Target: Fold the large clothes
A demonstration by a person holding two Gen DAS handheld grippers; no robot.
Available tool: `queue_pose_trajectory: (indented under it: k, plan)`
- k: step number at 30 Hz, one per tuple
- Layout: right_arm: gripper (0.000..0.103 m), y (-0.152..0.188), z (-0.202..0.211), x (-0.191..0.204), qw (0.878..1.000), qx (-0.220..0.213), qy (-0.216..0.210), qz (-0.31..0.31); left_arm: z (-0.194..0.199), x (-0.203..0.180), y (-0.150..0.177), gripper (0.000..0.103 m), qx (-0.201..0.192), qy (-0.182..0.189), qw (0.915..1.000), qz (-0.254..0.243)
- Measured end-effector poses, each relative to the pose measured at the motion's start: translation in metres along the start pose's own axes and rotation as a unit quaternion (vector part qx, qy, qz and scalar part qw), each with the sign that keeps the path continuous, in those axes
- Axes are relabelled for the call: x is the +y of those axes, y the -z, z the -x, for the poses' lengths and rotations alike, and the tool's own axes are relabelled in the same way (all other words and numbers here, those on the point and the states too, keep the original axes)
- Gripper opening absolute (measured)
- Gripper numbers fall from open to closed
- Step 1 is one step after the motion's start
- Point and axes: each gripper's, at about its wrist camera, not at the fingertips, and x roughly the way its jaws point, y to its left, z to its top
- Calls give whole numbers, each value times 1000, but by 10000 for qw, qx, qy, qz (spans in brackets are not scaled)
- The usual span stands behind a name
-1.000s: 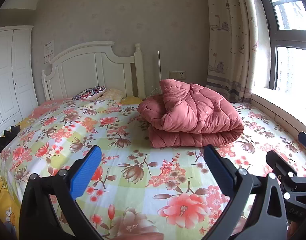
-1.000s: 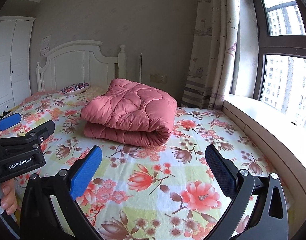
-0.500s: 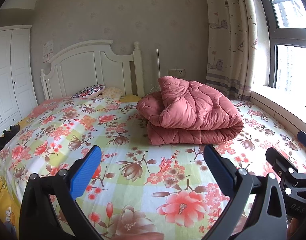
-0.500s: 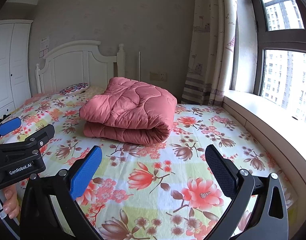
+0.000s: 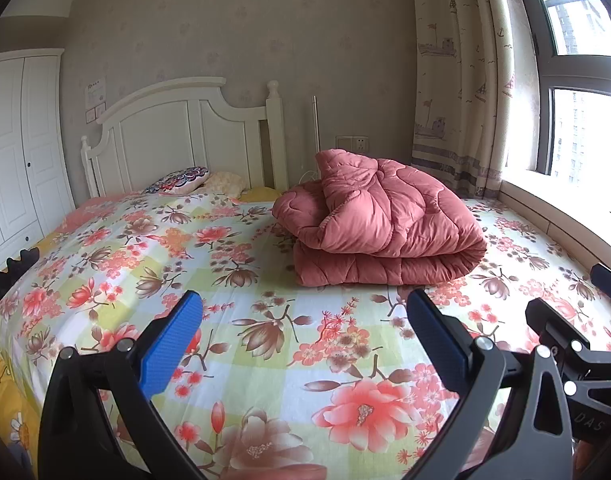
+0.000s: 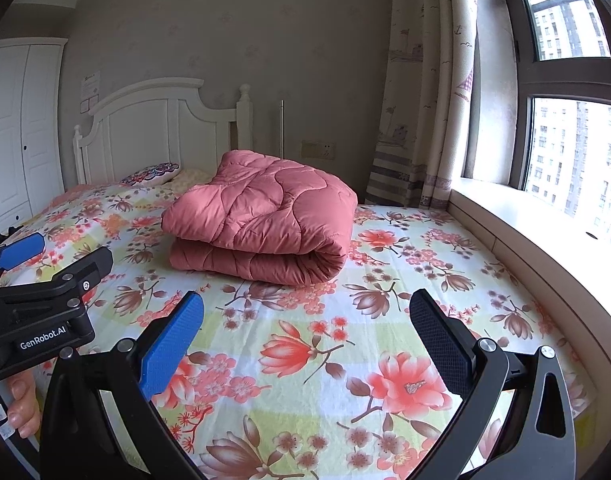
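While both tools gape empty, folded quilt hides its far edge

The quilt was salmon pink against a bedsheet of coral flowers on pale green-and-white checks, beneath a white headboard.

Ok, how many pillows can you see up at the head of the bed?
2. A patterned pillow lies against the white headboard, and a pale cream pillow sits right beside it, nearer the pink quilt. More may be hidden behind that quilt.
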Motion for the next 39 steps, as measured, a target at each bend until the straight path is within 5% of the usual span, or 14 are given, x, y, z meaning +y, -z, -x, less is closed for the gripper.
queue_pose_trajectory:
  k: [39]
  plan:
    - [99,8,-8,4,9998,181,-63,-97,-6,2,11,101,170,21,9999,-20]
